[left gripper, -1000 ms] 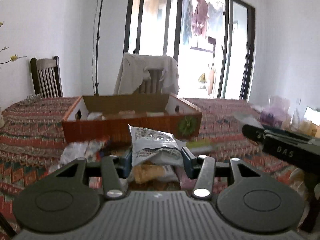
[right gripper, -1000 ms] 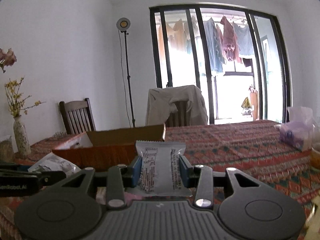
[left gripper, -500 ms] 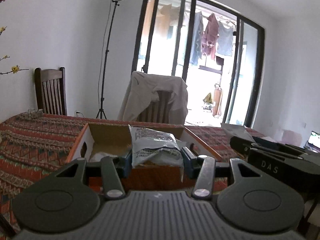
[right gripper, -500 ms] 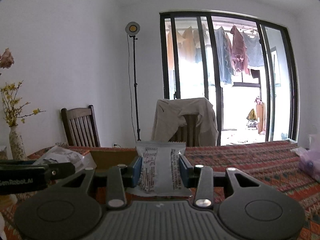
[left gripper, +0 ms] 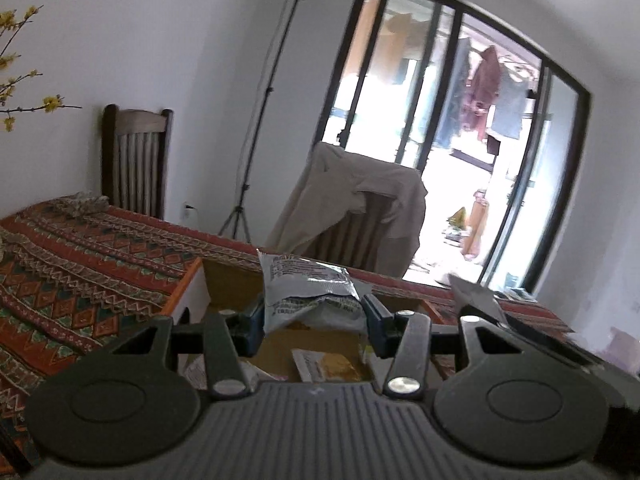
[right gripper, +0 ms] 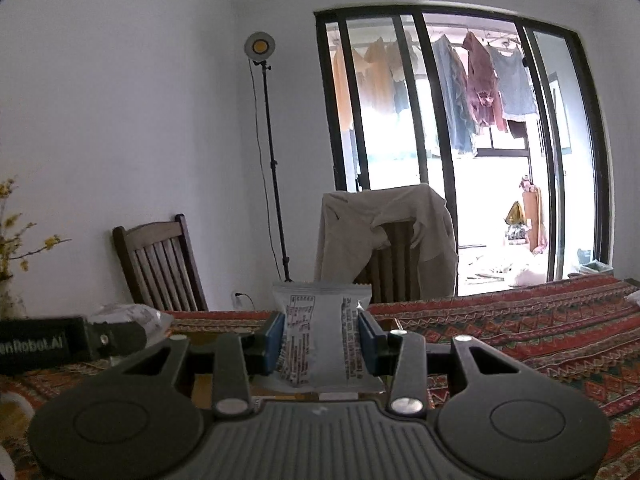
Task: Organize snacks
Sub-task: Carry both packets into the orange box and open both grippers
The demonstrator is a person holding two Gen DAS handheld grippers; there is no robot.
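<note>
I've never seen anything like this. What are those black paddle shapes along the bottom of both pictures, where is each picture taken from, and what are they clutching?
There is no robot here. A person holds a hand-held clamp in each hand, and each clamp carries a wide-angle camera looking forward along its two fingers. The black shapes are the clamps' own bodies.

One picture is taken from the left gripper. It squeezes a crumpled silver snack packet above an open cardboard box that already holds a few packets.

The other is taken from the right gripper. It squeezes a flat silver snack bar, standing upright between blue pads.

Both hover over a table with a red patterned cloth. Beyond it are two wooden chairs, one draped with a beige garment, a lamp on a tripod stand, and glass doors with laundry hanging outside.
</note>
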